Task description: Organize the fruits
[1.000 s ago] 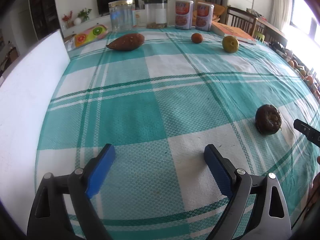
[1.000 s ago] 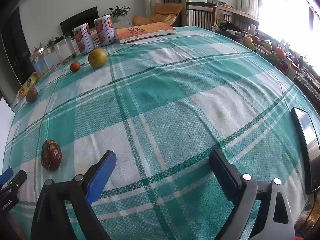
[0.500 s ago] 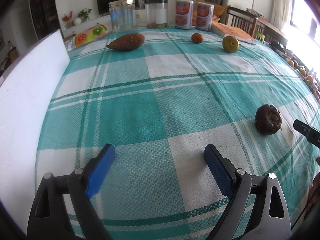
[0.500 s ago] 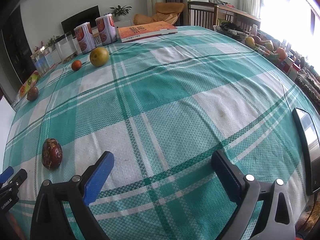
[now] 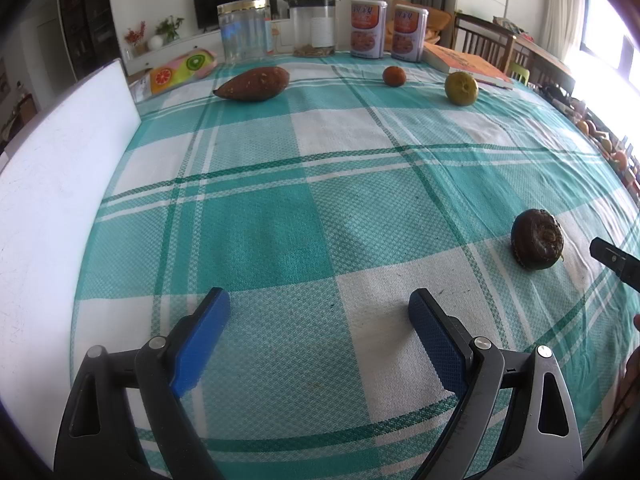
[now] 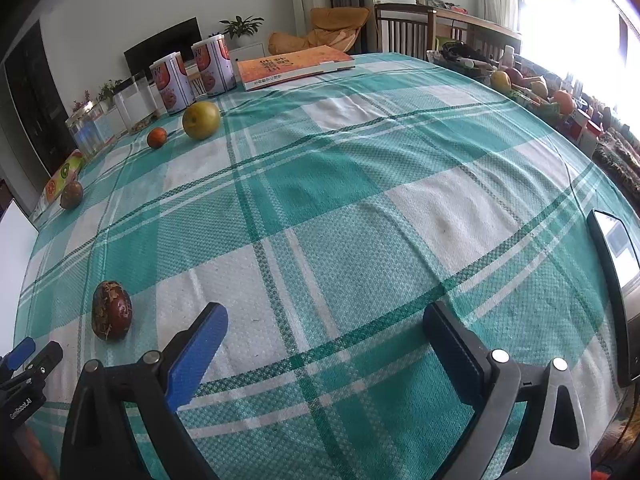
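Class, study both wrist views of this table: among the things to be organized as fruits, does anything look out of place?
Yes. The sweet potato at the far left of the table is a root vegetable, not a fruit, unlike the small orange fruit and the yellow-green fruit. The dark wrinkled fruit lies alone near the grippers.

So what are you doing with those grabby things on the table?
A person holds a gripper in each hand over the checked tablecloth. The left gripper and right gripper are both open and empty. The dark round fruit lies between them; the sweet potato, small orange and green fruit lie untouched farther away.
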Tool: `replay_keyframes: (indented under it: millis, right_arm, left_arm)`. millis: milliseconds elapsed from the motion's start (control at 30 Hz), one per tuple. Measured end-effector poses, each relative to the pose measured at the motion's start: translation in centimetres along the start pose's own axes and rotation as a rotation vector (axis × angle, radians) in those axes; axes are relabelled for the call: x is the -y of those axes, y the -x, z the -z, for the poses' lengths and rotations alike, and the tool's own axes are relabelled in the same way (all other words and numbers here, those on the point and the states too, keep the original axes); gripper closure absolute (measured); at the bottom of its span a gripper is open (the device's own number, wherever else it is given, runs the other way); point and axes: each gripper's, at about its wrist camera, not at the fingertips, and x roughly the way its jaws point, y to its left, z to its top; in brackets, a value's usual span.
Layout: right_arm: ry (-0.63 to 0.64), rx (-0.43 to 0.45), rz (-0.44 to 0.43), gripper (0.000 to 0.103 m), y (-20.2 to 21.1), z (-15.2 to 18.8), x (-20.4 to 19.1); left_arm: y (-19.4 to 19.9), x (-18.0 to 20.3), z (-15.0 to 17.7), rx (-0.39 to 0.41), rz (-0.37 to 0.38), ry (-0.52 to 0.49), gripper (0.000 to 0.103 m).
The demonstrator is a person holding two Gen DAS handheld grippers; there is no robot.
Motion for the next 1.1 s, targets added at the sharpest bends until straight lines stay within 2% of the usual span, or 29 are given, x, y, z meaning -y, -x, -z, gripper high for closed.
replay_keyframes:
  millis: [167,233,333,400,533,667,800,867,900,933,967,1100]
  right_arm:
    - [-0.002,0.002,-0.005,0.005,0.1,0.0,0.0]
    - [-0.010,0.013,-0.037,0.005,0.4,0.1,0.0]
    - [0.006,0.042,-0.194,0.005,1.4,0.4,-1.2]
    - [0.078,0.070,-0.285,0.005,2.4,0.7,-3.2]
    - [0.212,0.086,-0.377,0.005,3.4,1.6,-6.8]
    - [0.242,0.027,-0.380,0.008,1.8,1.4,-8.6]
    - [0.314,-0.020,-0.347,0.016,0.2,1.3,-10.9]
    - [0.385,-0.037,-0.316,0.024,-0.3,1.5,-12.6]
    - [0.425,-0.028,-0.277,0.034,-0.3,1.7,-13.3]
    - [0.453,-0.016,-0.248,0.054,-0.1,1.8,-13.8]
    - [0.465,-0.012,-0.236,0.057,-0.1,1.7,-14.0]
    - [0.384,0.006,-0.194,0.057,-0.2,0.9,-12.7]
  left_arm:
    - [0.0,0.0,0.0,0.000,0.000,0.000,0.010]
    - [0.0,0.0,0.0,0.000,0.000,0.000,0.010]
    - [0.0,0.0,0.0,0.000,0.000,0.000,0.010]
    - [0.0,0.0,0.0,0.000,0.000,0.000,0.010]
    - [0.0,0.0,0.0,0.000,0.000,0.000,0.010]
    - [-0.1,0.0,0.0,0.000,-0.003,0.001,0.010]
    - [-0.1,0.0,0.0,0.000,-0.003,0.001,0.010]
    - [-0.1,0.0,0.0,0.000,-0.003,0.001,0.010]
    - [-0.1,0.0,0.0,0.000,-0.002,0.001,0.010]
    - [-0.1,0.0,0.0,0.000,-0.003,0.001,0.010]
    - [-0.1,0.0,0.0,0.000,-0.003,0.001,0.010]
    - [-0.1,0.0,0.0,0.000,-0.003,0.001,0.010]
